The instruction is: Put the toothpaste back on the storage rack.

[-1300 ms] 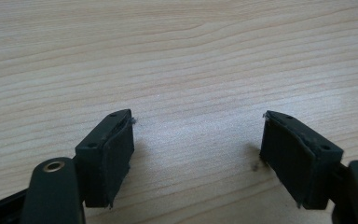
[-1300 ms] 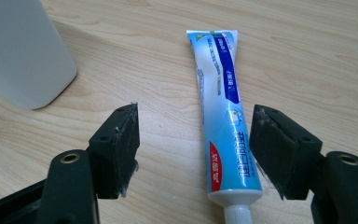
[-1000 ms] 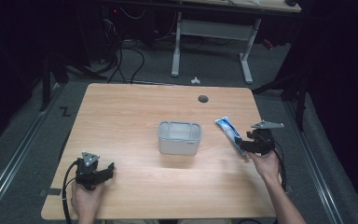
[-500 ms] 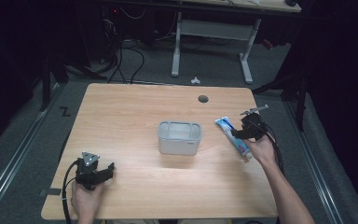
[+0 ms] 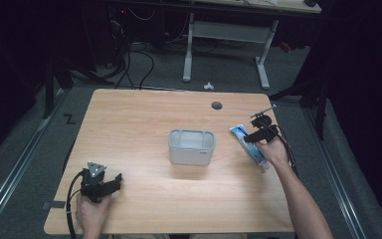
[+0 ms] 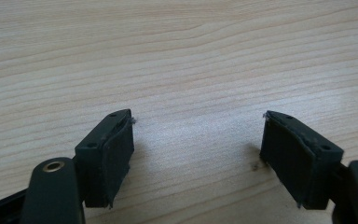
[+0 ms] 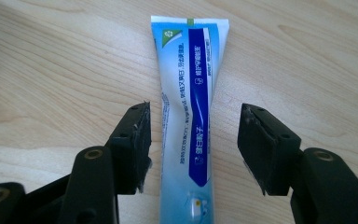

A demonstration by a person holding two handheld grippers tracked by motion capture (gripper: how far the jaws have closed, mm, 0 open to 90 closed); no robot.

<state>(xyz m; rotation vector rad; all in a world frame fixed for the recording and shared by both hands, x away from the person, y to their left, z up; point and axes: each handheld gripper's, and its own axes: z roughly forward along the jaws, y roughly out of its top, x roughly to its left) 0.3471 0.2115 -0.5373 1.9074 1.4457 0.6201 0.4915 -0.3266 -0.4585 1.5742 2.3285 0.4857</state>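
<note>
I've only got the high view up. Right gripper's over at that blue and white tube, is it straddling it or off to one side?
Observer: Straddling. In the right gripper view the toothpaste tube lies between the open jaws of the right gripper, a gap on each side.
Operator: Which end points away from the gripper?
Observer: The flat crimped end; the tube runs straight along the jaws' line.
Operator: And the left gripper, anything between its jaws?
Observer: No, the left gripper is open over bare wooden table.
</note>
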